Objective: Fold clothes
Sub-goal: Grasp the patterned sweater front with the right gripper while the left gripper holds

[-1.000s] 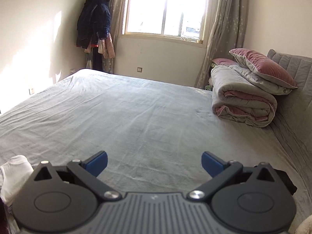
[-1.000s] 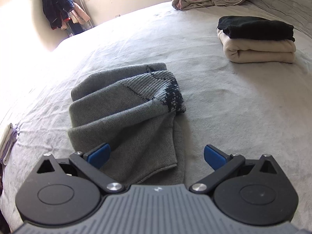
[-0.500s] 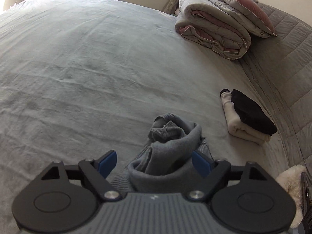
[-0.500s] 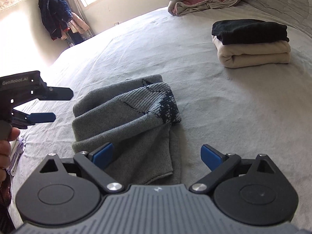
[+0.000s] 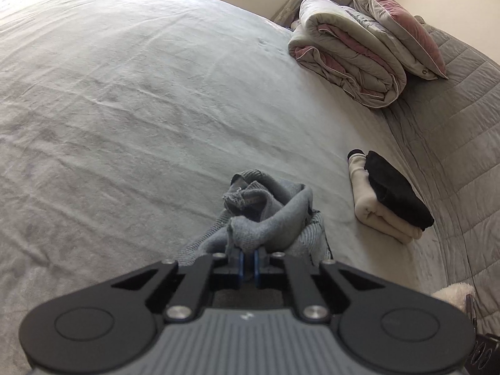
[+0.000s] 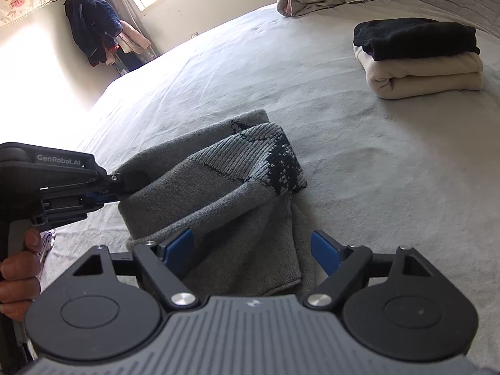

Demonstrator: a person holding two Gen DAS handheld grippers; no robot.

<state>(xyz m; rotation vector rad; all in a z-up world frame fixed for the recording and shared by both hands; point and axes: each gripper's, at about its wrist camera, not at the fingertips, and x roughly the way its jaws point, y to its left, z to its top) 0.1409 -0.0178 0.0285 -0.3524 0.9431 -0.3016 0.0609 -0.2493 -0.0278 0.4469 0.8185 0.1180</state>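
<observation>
- The grey sweater lies bunched and partly folded on the grey bed sheet; a ribbed, dark-patterned part sits on its top fold.
- The left gripper has its blue pads pressed together on a fold at the sweater's edge, pinching the knit; a hand holds its grip.
- The right gripper hangs over the sweater's near hem, its jaws closing; the cloth lies between them, the pads not pressing it.
- Beyond the sweater, well apart, a folded black garment rests on a folded cream garment.
- Farther still sits a rolled quilt with a pink pillow on top.
- Dark clothes hang in the far corner.
</observation>
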